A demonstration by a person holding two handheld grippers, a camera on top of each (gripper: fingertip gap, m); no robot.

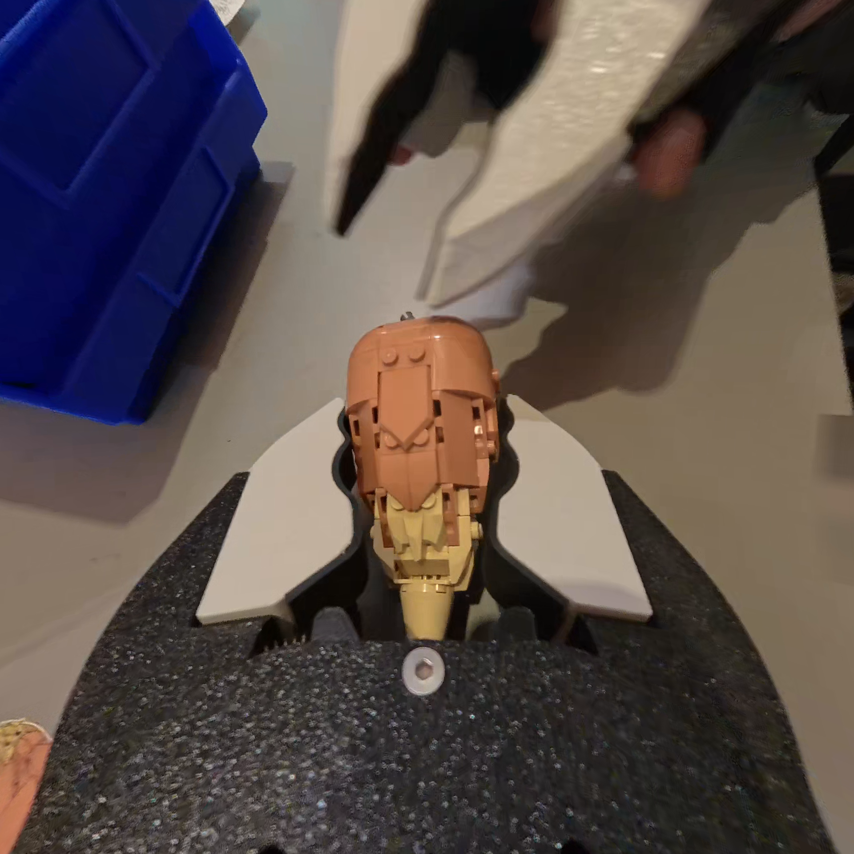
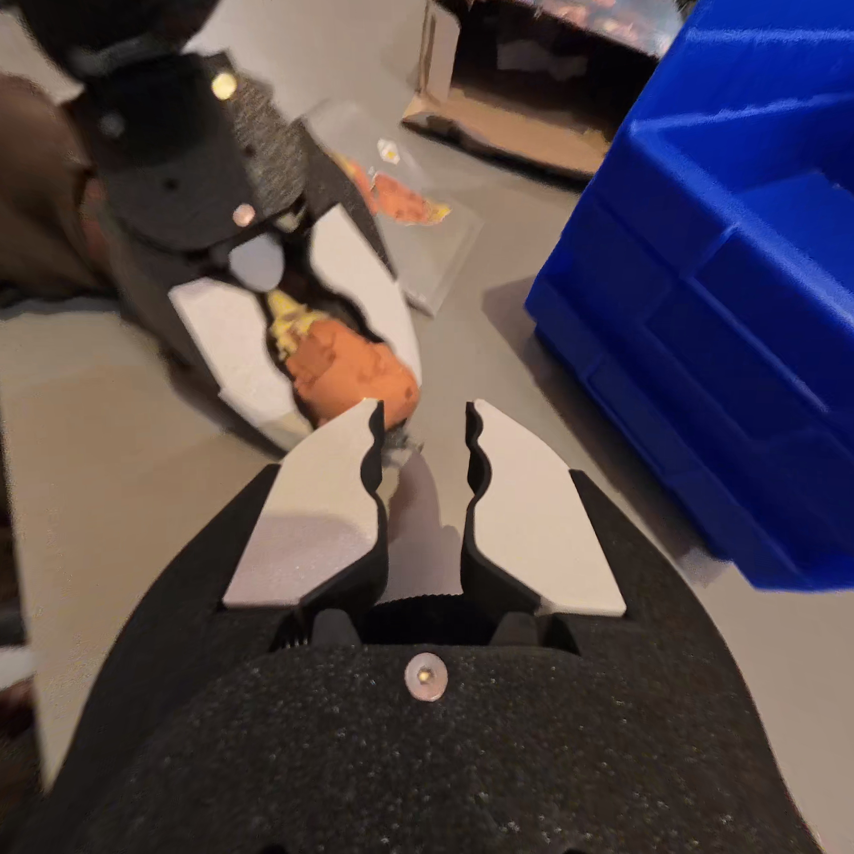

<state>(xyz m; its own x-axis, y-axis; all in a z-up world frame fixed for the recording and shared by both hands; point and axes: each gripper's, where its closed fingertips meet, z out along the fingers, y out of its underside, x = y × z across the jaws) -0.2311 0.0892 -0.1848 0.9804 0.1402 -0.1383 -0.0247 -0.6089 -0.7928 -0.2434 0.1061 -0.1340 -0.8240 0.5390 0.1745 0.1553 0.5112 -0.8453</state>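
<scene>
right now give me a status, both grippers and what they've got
Left gripper shut on orange-and-tan brick-built figure. Right gripper open, empty, fingers near the figure's tip. Blue plastic bin alongside.

Glossy moulded plastic on the blue bin (image 1: 115, 208). Smooth, slightly shiny plastic bricks, tan and orange-brown, in the brick figure (image 1: 418, 443). Matt grey bench (image 1: 286, 300). Speckled, grainy black plastic body, smooth matt pale finger plates and a metal screw on the left hand-held gripper (image 1: 418, 416); same finish on the right hand-held gripper (image 2: 424, 411). Crinkled clear plastic bag (image 2: 406, 194); dull brown cardboard box (image 2: 508, 115).
</scene>
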